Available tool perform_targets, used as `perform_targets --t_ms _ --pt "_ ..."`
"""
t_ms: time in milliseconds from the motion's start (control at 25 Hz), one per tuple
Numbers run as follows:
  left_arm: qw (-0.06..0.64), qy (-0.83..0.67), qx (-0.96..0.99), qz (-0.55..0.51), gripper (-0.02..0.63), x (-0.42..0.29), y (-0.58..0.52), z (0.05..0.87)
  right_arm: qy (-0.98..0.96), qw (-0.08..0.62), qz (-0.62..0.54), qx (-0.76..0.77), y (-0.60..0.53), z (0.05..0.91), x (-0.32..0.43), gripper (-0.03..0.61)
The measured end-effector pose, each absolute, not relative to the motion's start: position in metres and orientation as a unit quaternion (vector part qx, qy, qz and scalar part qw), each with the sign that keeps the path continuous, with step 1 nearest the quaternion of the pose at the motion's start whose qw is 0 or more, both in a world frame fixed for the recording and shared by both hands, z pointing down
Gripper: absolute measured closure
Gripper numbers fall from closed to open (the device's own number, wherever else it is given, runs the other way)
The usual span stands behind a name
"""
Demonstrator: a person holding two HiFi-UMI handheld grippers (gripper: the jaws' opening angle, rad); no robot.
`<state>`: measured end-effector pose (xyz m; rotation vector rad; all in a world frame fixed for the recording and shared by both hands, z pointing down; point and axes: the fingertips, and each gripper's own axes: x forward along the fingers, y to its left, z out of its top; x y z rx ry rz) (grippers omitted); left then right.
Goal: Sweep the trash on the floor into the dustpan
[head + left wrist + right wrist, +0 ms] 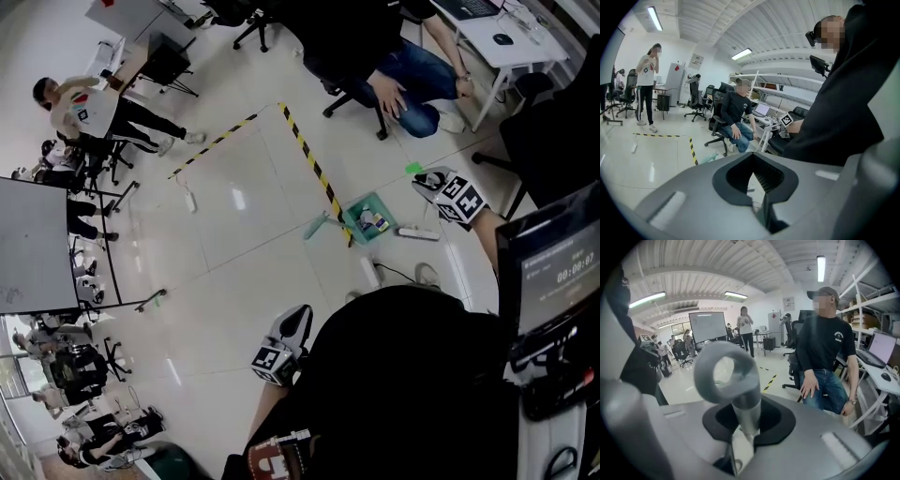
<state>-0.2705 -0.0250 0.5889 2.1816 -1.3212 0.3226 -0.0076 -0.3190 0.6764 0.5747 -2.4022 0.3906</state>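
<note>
Between the jaws of the right gripper (746, 427): grey handle (743, 401) with a ring-shaped end, clamped tight, the ring rising past the jaws. The handle's lower length is hidden by the gripper body, so which tool it belongs to cannot be told.

Left gripper (757, 183): jaws drawn together with nothing between them, only a ribbed pad showing in the dark recess.

Head view: left gripper (298, 323) near the wearer's dark torso, which covers the near floor. The right gripper (427, 183) is further right, and the handle cannot be made out there.

Dustpan (356, 208): green, on the floor just right of the near end of the hazard tape (309, 159) and well apart from both grippers. It holds trash (373, 222), small mixed pieces too small to identify. A teal part (317, 226) lies against its left side.

Floor items near the dustpan:
- white tube (370, 272), nearer the wearer
- white power strip (417, 233), to its right
- green scrap (413, 169), beyond it

Seated person (825, 357): far right on an office chair, chest print too small to read.

Standing person (646, 84): far left, square print on the shirt, illegible.

Dark screen (553, 267): cut off at the right edge. It shows timer-like digits, too blurred to read with certainty.
</note>
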Motion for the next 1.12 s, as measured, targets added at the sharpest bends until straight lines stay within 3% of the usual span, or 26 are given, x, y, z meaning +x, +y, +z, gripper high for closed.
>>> perform_targets --t_ms 360,680,1120 --pt "0.274 -0.502 0.811 0.122 0.614 -0.271 -0.014 0.589 -0.917 0.379 -0.009 0.125 -0.311 0.674 -0.055 0.531" --pt "0.281 -0.506 0.806 0.12 0.614 -0.28 -0.006 0.586 -0.916 0.376 -0.03 0.133 -0.32 0.664 -0.068 0.531" --pt "0.277 -0.498 0.814 0.11 0.614 -0.278 -0.011 0.587 -0.894 0.416 -0.046 0.16 -0.331 0.662 -0.02 0.531"
